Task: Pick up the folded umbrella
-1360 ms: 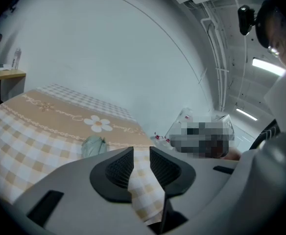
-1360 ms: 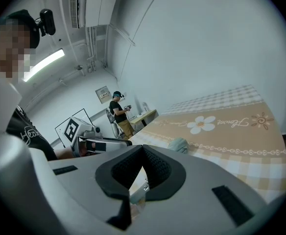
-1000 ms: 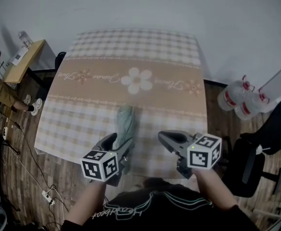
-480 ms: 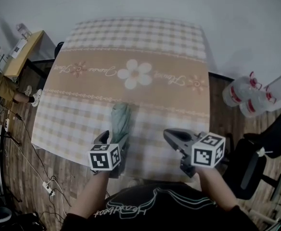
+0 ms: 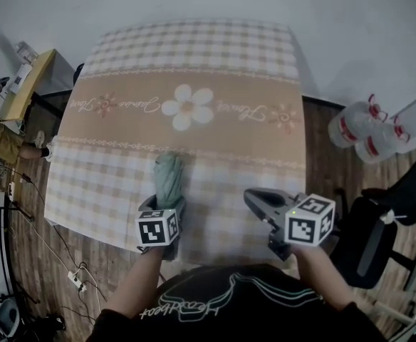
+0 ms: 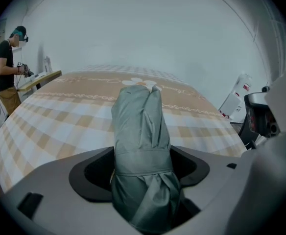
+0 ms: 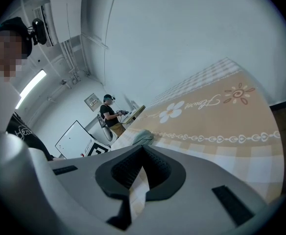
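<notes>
The left gripper (image 5: 164, 206), its jaws just opening wide, is straddling the folded umbrella (image 5: 168, 177) on the counter (image 5: 229, 141). Off to its right, the right gripper (image 5: 251, 195) is hovering, pinched together and empty.

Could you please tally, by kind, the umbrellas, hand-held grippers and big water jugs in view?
Umbrella: 1
Hand-held grippers: 2, the left hand-held gripper (jaws have just been opening, umbrella between them) and the right hand-held gripper
Water jugs: 2
Total: 5

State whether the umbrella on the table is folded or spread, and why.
Folded: the umbrella lies as a narrow bundle on the tablecloth, a strap wrapped round its cloth.
</notes>
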{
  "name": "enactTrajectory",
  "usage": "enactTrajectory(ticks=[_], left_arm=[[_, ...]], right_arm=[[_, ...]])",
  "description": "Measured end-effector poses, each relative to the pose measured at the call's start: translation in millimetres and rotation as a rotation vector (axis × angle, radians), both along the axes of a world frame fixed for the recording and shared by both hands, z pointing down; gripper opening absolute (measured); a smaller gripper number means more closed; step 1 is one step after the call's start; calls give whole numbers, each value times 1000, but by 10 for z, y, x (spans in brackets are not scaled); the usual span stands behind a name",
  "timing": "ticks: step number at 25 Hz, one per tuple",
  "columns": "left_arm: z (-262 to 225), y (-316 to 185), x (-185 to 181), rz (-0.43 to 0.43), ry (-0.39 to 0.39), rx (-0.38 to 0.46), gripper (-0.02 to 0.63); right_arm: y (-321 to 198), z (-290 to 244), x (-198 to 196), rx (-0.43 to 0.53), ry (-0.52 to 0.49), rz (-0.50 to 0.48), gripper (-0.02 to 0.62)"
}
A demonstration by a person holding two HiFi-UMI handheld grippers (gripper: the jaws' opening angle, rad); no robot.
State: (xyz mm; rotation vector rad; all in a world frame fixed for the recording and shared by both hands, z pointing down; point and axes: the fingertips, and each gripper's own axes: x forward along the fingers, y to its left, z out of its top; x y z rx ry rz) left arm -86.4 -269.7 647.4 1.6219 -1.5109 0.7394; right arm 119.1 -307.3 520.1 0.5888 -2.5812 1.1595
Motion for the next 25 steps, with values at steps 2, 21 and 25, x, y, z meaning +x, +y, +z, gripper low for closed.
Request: enactTrajectory(ticks=[2,21,25], left_arm=[[2,-2,-17,-4,-5,13,333],[16,11,-36,6,-66,4,284],[0,-1,-62,23,-33,-5,276]], right_arm=[[-22,13,69,0,5,10,11],[17,237,363,-68,6,87,11],[139,213,247,-86,-6,90,11]])
